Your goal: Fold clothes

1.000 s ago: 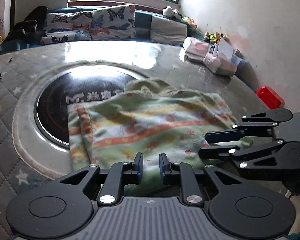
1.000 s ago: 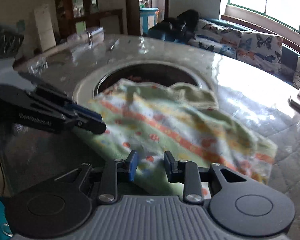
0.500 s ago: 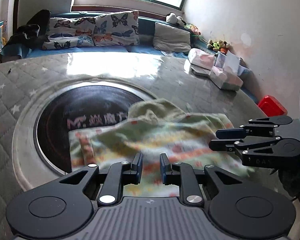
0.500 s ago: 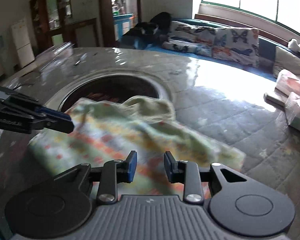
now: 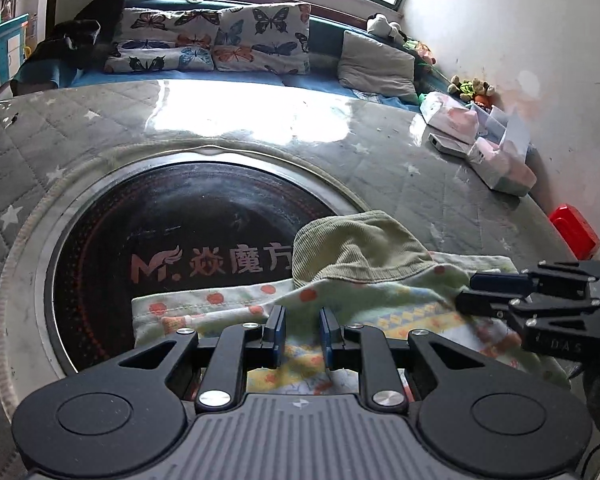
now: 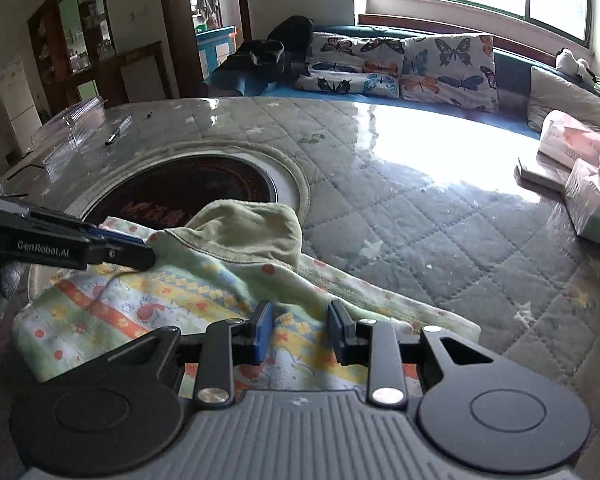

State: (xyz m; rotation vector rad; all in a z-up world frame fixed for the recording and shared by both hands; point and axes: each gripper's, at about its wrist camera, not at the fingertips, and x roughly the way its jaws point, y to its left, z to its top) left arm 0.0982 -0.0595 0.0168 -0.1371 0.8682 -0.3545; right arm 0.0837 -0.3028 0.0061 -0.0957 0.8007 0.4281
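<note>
Left gripper [image 5: 302, 334]: nearest to me on that side, it pointed down over the near edge of the cloth. Its jaws stood a little apart, with printed fabric showing in the gap; I could not tell whether the pads pinched it.

Right gripper [image 6: 302, 334]: it hung over the same near edge, jaws a bit wider than the left's, cloth visible between the blue pads [image 6: 263, 330]. Whether they gripped it, I could not tell.

Garment [image 5: 380, 312]: a small piece of clothing, pale green with orange stripes, yellow patterns and red dots, lay rumpled on the table right under both grippers. Its plain green ribbed part [image 5: 360, 248] humped up at the far side, folded over the printed part.

Cooktop [image 5: 172, 232]: a round black glass plate with a logo and lettering, sunk in the middle of the table. The garment's far left corner lay over its near rim.

Table [image 6: 420, 208]: round, covered with a grey quilted cloth with stars under a glossy clear sheet; window light glared on the far half.

Tissue packs [image 5: 496, 152]: pinkish packets and a white box stood at the table's far right edge, well apart from the garment.

Red box [image 5: 576, 232]: beyond the table's edge by the wall.

Pen [image 6: 118, 132]: on the far left of the table, beside a clear plastic lid [image 6: 68, 128].

Bench [image 6: 404, 68]: along the window, with butterfly cushions, a grey pillow and a dark bundle at its end.
</note>
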